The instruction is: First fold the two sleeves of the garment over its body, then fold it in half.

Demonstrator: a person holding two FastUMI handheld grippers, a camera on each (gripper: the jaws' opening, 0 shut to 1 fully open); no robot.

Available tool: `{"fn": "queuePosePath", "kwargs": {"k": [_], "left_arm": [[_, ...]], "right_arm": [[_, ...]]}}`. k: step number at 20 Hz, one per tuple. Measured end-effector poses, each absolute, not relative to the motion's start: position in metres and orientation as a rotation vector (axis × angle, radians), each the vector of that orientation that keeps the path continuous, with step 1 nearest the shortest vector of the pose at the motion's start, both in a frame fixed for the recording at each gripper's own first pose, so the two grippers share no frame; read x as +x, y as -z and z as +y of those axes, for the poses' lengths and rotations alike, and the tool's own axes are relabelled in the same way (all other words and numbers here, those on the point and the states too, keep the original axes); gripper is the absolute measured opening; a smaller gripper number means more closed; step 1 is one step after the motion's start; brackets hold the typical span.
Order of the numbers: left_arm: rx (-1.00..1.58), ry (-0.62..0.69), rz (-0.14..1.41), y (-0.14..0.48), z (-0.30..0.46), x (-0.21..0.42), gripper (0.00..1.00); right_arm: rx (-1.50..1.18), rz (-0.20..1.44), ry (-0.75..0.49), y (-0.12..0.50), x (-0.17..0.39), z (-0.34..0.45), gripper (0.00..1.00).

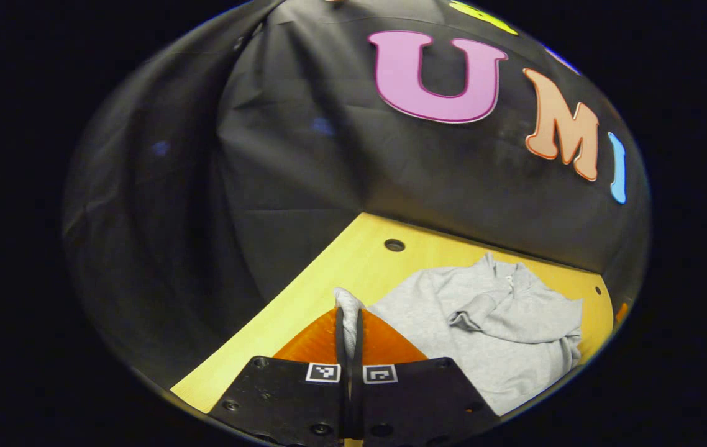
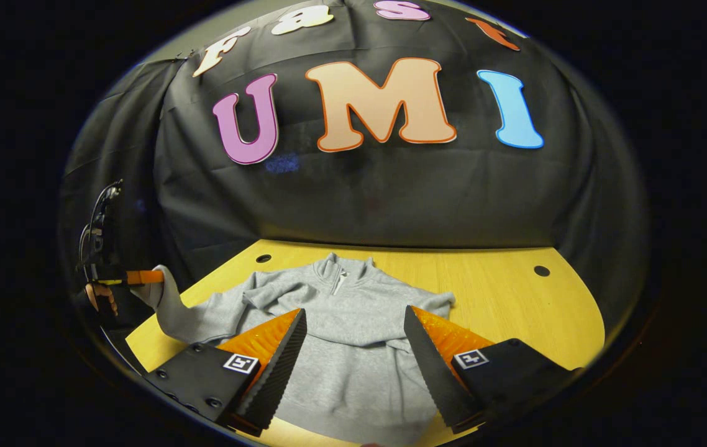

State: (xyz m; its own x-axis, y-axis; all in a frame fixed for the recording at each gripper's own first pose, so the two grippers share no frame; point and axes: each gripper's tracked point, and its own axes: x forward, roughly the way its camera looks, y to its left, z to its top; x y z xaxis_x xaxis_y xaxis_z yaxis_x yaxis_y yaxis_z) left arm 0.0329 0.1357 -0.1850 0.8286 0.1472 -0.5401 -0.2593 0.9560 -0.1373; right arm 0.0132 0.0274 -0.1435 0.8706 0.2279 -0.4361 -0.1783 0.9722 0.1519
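No readable text; square coded markers (image 2: 241,363) on tool bodies, not legible.

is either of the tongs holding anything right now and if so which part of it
The left tongs are shut on the grey fleece pullover, pinching the cuff end of one sleeve and lifting it off the yellow wooden table. The right tongs are open, holding nothing.

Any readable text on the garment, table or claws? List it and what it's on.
Garment: no print or lettering to read.
Table: none.
Left claw and right claw: square black-and-white markers, coded patterns only, no words or numbers.
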Motion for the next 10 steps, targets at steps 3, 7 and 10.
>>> {"fn": "queuePosePath", "kwargs": {"k": [3,7,10], "left_arm": [[-0.195,-0.15,0.532,0.176,0.103,0.061,0.0],[-0.2,-0.058,0.494,0.155,0.054,0.092,0.0],[-0.203,0.033,0.473,0.143,0.008,0.11,0.0]], "right_arm": [[0.105,0.48,-0.189,0.146,0.002,0.011,0.98],[0.105,0.491,-0.157,0.15,-0.011,-0.01,0.98],[0.11,0.498,-0.132,0.152,-0.022,-0.026,0.98]]}}
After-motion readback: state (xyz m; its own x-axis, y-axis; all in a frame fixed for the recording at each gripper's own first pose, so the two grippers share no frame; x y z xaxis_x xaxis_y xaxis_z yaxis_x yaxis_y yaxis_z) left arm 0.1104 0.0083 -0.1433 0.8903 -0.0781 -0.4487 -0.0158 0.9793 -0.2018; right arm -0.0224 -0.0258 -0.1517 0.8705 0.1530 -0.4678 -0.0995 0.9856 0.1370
